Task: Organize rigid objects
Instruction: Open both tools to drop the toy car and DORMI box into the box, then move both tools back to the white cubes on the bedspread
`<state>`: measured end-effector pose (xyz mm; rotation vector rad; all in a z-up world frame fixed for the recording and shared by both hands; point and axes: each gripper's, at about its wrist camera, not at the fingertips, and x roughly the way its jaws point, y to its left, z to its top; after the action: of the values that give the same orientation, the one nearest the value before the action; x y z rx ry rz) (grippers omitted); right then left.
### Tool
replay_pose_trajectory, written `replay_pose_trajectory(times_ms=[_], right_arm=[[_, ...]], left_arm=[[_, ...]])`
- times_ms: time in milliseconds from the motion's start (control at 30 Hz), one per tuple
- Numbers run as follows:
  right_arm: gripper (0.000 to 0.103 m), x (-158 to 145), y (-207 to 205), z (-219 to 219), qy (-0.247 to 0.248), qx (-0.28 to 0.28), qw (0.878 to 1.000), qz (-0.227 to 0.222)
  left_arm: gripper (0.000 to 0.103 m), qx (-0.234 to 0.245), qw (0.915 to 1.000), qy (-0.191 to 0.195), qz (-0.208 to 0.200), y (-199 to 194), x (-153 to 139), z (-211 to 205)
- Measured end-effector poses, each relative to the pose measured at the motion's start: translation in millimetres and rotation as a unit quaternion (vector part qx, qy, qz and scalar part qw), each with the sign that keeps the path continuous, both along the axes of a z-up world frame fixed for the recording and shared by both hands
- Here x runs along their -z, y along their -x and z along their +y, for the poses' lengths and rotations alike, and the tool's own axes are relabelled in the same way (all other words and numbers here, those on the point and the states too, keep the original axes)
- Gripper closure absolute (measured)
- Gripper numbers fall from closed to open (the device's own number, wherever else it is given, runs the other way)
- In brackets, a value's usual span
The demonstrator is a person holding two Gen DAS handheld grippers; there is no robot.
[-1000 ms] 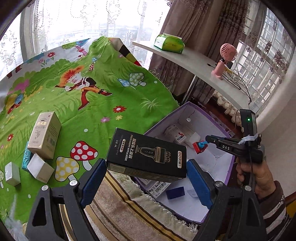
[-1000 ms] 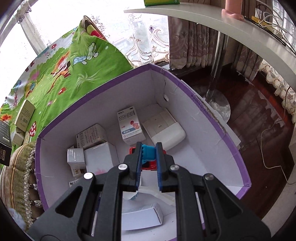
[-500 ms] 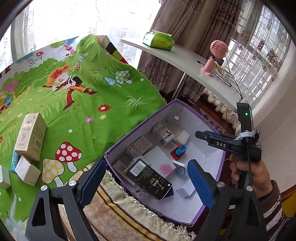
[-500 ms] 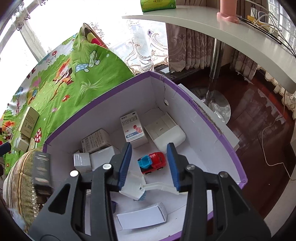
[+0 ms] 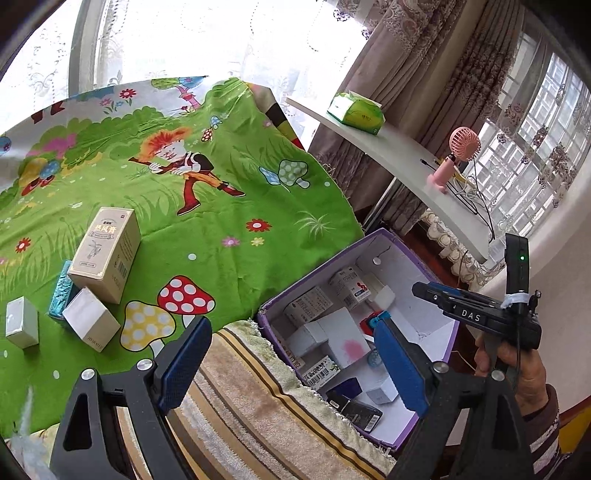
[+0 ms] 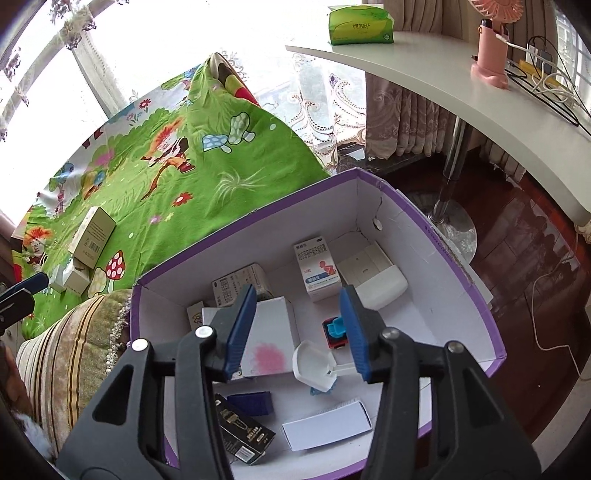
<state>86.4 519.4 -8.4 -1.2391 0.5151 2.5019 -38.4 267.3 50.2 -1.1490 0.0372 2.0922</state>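
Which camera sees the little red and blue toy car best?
The right wrist view: the toy car sits in the purple box, only partly covered. In the left wrist view, just a sliver peeks past the claw's blue pad.

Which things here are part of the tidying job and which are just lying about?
Part of the job:
purple box
toy car inside it
black carton inside it
tan carton on the green cloth
white carton beside it

Lying about:
tissue pack
pink fan
striped towel

I see a home room: lace curtains (image 5: 424, 66), a cartoon-print bedsheet (image 5: 221, 221), a pink desk fan (image 5: 456, 155), and wood flooring (image 6: 517, 236).
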Motion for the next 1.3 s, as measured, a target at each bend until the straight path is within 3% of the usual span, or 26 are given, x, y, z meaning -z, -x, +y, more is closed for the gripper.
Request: replay_pose_trajectory(times_ms=[333,633,1000,1300], right_arm=[[0.049,-18,18,-43,-0.005,-0.047,0.999,0.007],[0.043,-28,44,-89,-0.012,-0.098,0.995,0.003],[0.037,-30,86,-156,-0.014,-0.170,0.985,0.000],[0.037,-26,122,-213,-0.026,-0.234,0.972,-0.009]], left_arm=[[0.012,-0.086,0.9960,-0.023,-0.002,26,-1,-83],[0.012,-0.151,0.9884,-0.012,-0.007,41,11,-158],[0.012,-0.187,0.9818,0.032,-0.010,64,24,-202],[0.012,-0.222,0.9694,0.083,-0.063,101,50,-214]])
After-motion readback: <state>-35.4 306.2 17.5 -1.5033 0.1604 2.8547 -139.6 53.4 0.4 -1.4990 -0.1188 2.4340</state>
